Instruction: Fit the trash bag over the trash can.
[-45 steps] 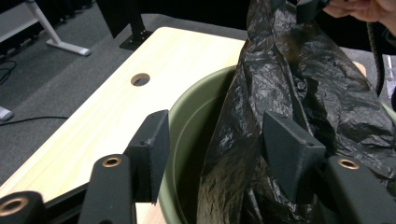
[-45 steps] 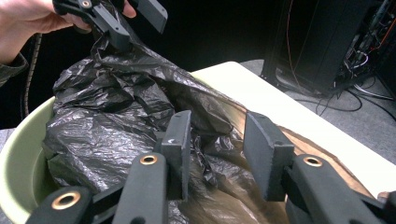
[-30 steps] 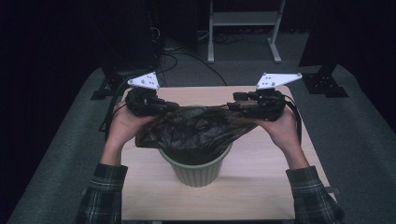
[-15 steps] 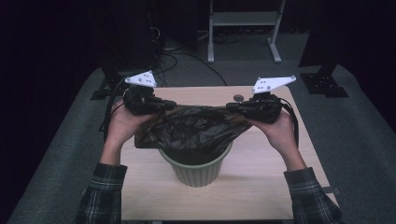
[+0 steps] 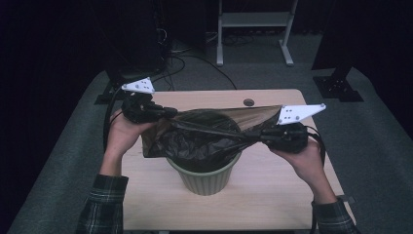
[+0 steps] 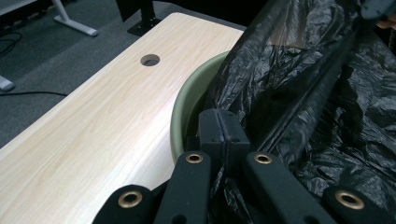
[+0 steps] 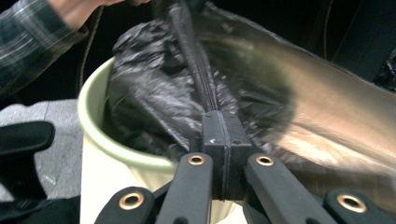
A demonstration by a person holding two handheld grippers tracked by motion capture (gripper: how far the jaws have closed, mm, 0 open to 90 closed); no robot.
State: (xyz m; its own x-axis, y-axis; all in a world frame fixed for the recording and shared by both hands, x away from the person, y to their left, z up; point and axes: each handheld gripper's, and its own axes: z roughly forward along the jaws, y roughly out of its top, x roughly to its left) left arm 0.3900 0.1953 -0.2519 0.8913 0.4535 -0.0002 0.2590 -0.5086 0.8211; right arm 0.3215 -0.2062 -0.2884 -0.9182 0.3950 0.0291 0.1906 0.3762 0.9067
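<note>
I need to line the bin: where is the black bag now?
In the high view the black bin bag is mid-table, stretched over the green bin.

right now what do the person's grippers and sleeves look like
Both the left gripper and the right gripper are black, each topped by a grey three-cornered plate with small holes. In the gripper views their black jaws end in blocky pads on link arms with brass-coloured rivets. A black cable trails from the left gripper. The sleeves are dark plaid flannel.
</note>
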